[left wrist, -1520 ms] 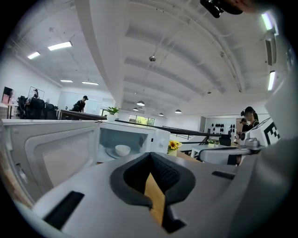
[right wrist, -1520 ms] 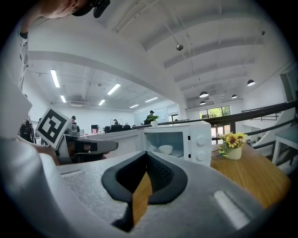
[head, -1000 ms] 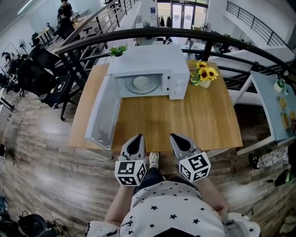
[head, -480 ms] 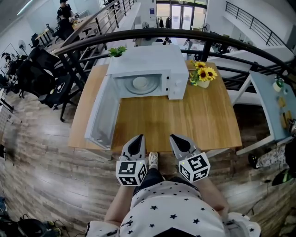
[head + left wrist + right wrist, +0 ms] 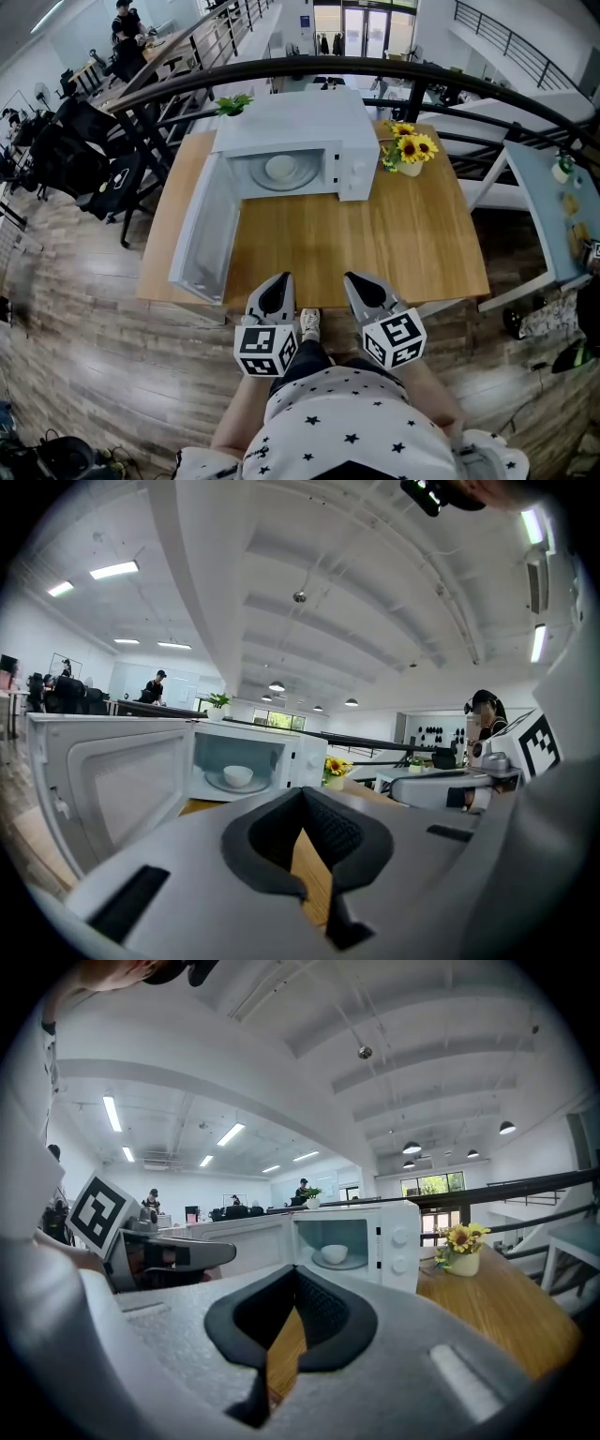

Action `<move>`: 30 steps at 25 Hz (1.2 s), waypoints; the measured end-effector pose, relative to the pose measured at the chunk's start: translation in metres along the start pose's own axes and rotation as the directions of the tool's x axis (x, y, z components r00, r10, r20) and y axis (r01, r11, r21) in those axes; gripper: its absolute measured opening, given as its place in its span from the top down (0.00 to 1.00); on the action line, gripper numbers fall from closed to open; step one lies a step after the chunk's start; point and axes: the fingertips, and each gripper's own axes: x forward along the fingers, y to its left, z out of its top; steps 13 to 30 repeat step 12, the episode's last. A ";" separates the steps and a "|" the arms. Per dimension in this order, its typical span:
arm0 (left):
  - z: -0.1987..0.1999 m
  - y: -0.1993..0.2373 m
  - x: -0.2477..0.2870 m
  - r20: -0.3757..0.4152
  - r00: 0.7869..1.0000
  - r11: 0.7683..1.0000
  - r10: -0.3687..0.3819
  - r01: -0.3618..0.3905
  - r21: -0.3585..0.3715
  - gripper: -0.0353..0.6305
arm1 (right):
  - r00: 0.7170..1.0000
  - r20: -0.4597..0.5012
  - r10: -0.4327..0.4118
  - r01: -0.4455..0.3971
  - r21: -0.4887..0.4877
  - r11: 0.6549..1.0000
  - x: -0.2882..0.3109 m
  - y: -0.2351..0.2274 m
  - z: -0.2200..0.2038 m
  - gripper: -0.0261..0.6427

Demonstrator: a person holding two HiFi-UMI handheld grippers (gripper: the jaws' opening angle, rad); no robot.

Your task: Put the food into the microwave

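A white microwave (image 5: 292,131) stands at the far side of the wooden table (image 5: 412,244), its door (image 5: 204,232) swung wide open to the left. Inside, a white bowl (image 5: 282,168) rests on the glass turntable; the bowl (image 5: 237,775) also shows in the left gripper view, and the bowl (image 5: 334,1253) in the right gripper view. My left gripper (image 5: 273,296) and right gripper (image 5: 367,292) hover side by side at the table's near edge, well short of the microwave. Both are shut and hold nothing.
A pot of sunflowers (image 5: 411,152) stands right of the microwave, and a small green plant (image 5: 234,103) sits behind it. A black railing (image 5: 469,80) curves behind the table. A pale side table (image 5: 553,216) is at the right. Bare wood lies between grippers and microwave.
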 end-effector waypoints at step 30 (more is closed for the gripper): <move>0.001 0.000 0.005 0.000 1.000 1.000 0.007 -0.007 -0.001 0.94 | 1.000 0.000 0.006 -0.006 -0.002 1.000 0.003 -0.004 0.002 0.95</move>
